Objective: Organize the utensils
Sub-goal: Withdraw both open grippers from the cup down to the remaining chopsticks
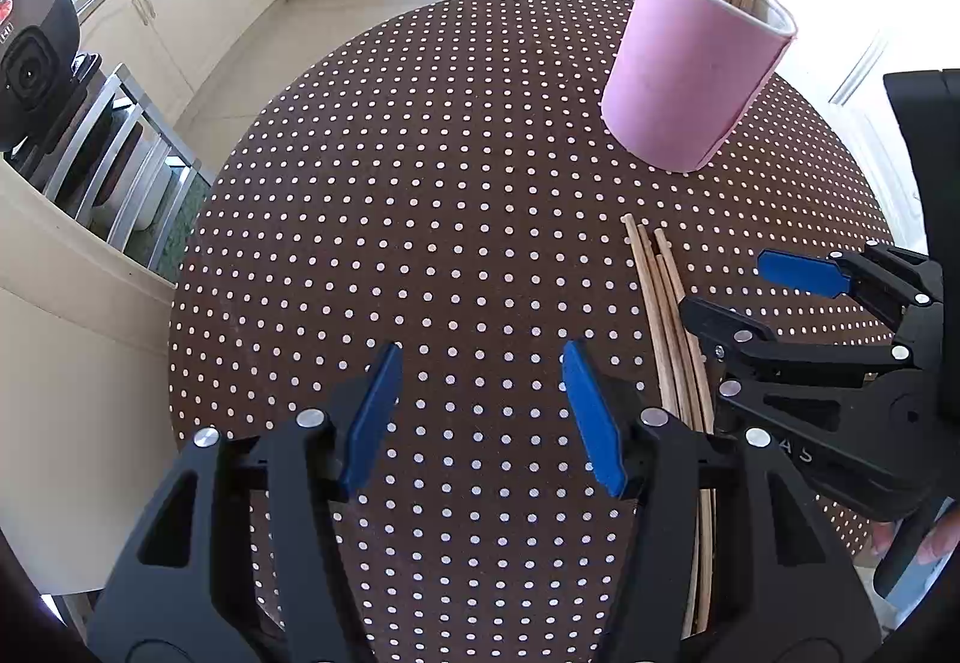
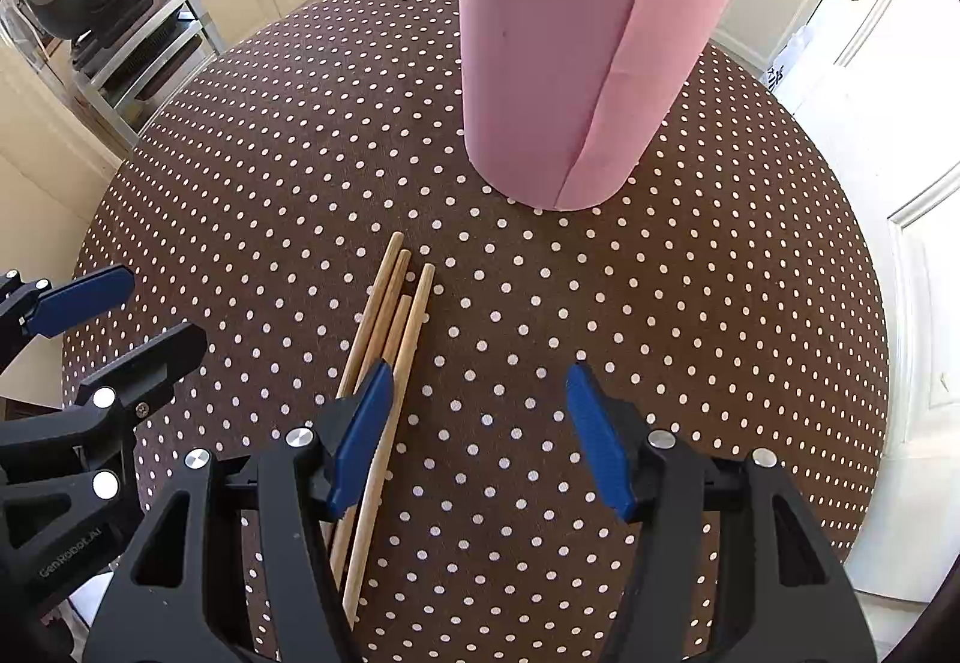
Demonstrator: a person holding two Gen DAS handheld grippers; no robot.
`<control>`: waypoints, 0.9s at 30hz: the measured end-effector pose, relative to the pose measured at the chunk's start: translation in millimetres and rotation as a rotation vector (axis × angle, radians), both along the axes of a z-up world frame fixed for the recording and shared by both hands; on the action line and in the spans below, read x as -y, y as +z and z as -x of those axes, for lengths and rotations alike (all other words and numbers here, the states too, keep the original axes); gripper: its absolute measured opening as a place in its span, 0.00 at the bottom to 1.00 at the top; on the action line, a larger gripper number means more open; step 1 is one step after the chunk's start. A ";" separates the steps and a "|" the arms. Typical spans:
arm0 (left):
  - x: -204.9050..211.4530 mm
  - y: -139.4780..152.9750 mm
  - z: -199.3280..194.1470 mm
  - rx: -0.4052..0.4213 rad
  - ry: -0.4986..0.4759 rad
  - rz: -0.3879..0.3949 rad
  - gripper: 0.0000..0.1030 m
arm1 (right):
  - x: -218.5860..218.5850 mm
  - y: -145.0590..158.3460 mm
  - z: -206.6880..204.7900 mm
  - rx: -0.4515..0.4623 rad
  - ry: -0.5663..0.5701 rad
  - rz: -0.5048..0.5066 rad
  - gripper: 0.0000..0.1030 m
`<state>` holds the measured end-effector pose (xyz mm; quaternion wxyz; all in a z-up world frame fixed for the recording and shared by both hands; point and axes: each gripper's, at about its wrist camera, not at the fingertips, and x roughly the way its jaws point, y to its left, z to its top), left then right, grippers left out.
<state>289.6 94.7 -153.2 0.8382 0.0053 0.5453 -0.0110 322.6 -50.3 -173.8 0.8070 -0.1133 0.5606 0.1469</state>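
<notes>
Four loose wooden chopsticks near pink holder; left gripper and right gripper both agape, empty.

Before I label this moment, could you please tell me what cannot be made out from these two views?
- Near ends of the loose wooden sticks: right wrist view, hidden under the right gripper; left wrist view, behind both grippers, the left gripper included.
- Tops of the sticks in the pink holder: cut off by the top edge, both views.
- Inside of the holder: hidden by its wall.
- Exact count of loose sticks: they overlap.
</notes>
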 end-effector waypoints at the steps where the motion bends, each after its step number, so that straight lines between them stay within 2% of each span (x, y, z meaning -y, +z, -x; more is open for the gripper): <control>1: -0.1 -1.6 -1.4 -0.005 0.001 -0.001 0.54 | -0.4 -0.3 -1.9 0.000 0.002 0.002 0.55; 13: 4.3 -10.1 -12.8 -0.036 0.008 0.024 0.54 | -5.2 -6.4 -3.2 0.020 0.019 0.042 0.55; 27: 23.3 -15.2 -22.4 -0.069 0.007 0.089 0.54 | 13.3 -6.4 10.5 0.028 0.027 0.069 0.38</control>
